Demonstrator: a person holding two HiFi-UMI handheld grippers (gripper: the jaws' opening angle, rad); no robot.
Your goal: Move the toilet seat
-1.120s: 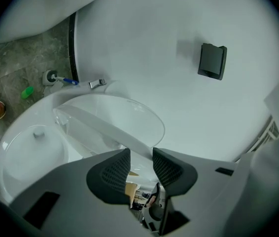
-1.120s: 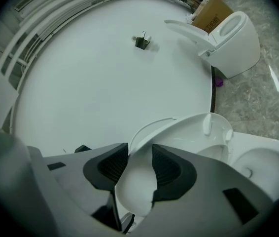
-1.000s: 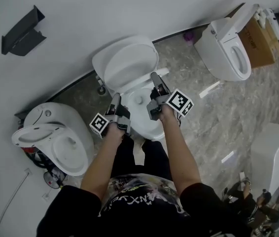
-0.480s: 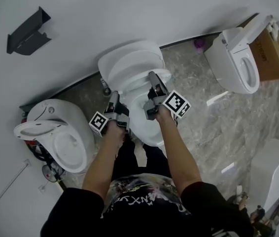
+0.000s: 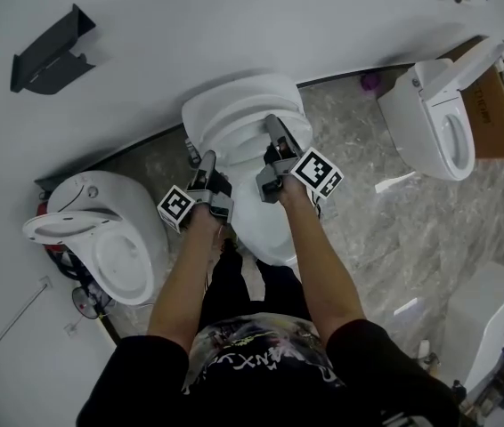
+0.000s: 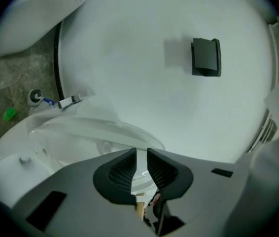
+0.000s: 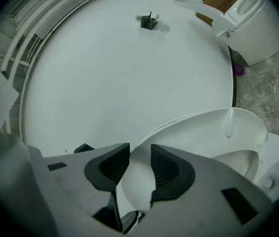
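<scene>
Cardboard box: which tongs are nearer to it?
Right. Both tongs are closing on the seat between their jaws: the right tongs on the box's side, the left tongs farther off across the toilet.

Glossy toilet seat (image 5: 234,114) — polished stone floor (image 5: 359,198)

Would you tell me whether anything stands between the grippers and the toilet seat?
Nothing visible does: the rim of the toilet seat sits between the closing jaws of both the left gripper and the right gripper.
</scene>
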